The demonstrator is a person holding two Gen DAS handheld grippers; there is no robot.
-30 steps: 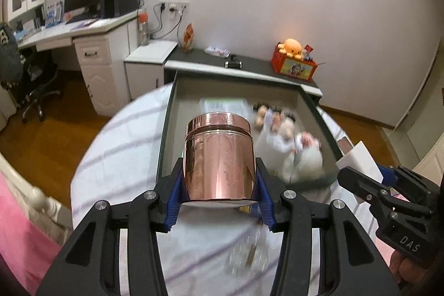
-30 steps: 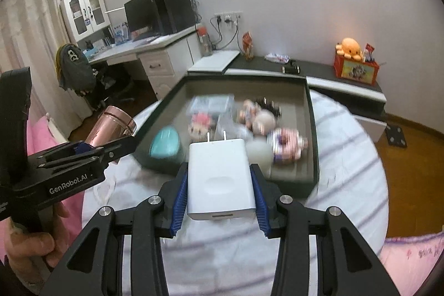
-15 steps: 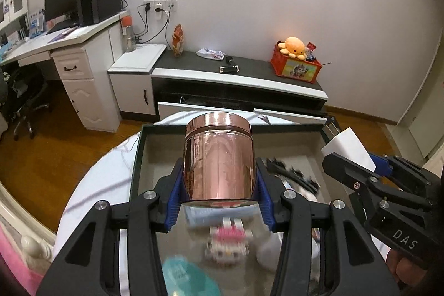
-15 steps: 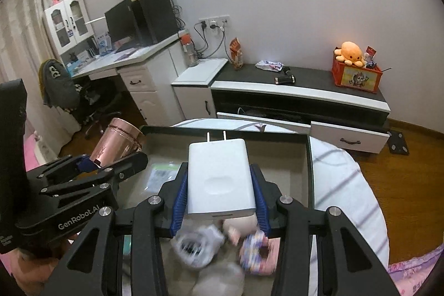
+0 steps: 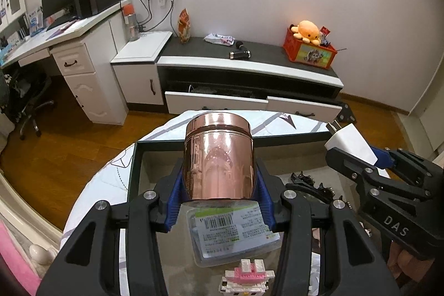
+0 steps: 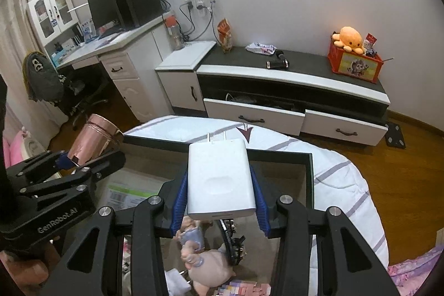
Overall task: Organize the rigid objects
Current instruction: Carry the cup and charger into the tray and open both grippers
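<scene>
My left gripper (image 5: 219, 201) is shut on a shiny rose-gold metal canister (image 5: 218, 157) and holds it above the dark-rimmed tray (image 5: 133, 174). The canister also shows at the left of the right wrist view (image 6: 93, 139). My right gripper (image 6: 220, 208) is shut on a white plug-in charger (image 6: 220, 179), prongs pointing forward, above the tray (image 6: 310, 185). The charger shows at the right of the left wrist view (image 5: 351, 142).
The tray holds a clear labelled packet (image 5: 236, 229), a pink-and-white brick figure (image 5: 247, 278), a black spiky clip (image 5: 310, 185) and a doll figure (image 6: 206, 265). It lies on a striped white bedspread (image 6: 341, 190). Beyond stand a TV cabinet with open drawers (image 6: 291, 113) and a desk (image 6: 122, 60).
Both grippers have moved forward over the tray, holding their objects. The tray's far rim and the cabinet beyond are now closer, and the items in the tray have slid toward the bottom of both views.
</scene>
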